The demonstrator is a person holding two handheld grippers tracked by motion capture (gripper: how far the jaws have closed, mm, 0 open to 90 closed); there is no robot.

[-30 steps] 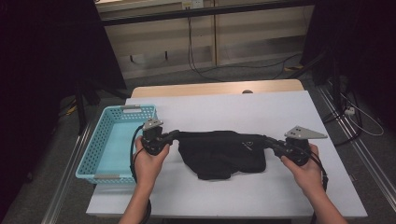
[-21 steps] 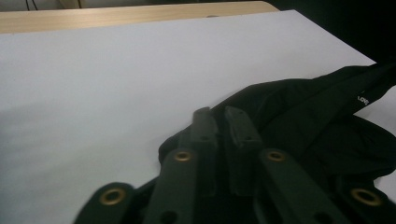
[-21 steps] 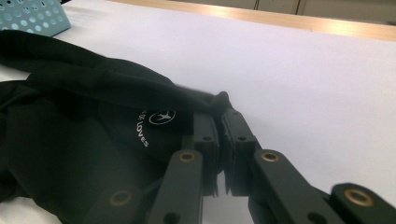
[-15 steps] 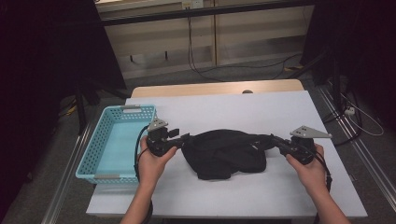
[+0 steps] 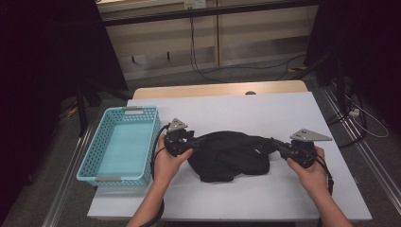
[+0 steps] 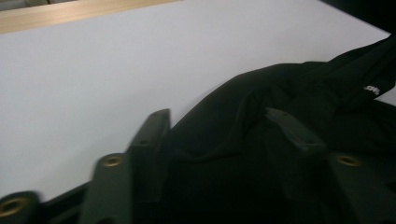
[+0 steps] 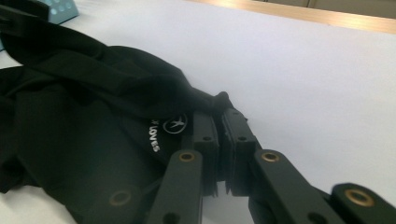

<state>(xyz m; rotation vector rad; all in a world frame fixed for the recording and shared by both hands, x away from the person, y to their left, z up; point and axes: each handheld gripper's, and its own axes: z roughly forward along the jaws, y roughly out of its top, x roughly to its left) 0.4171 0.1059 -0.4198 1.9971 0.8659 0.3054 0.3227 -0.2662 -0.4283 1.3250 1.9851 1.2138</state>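
My right gripper (image 7: 223, 140) pinches one end of the black garment (image 5: 229, 156) so it stays anchored mid-table (image 5: 265, 113). My left gripper (image 6: 219, 135), jaws apart and just closing, straddles the other end without pressing yet, ready to regrip.

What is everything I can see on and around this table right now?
black garment: one, black with small white print, crumpled at the table's middle
basket: one, light blue, empty, at the table's left edge
table: one, white top with a wooden strip along the far side
cables: several, dark, on the floor behind
left gripper: one, black, jaws apart around the garment's left end, having just been closing
right gripper: one, black, shut on the garment's right end
hands: two, one behind each gripper
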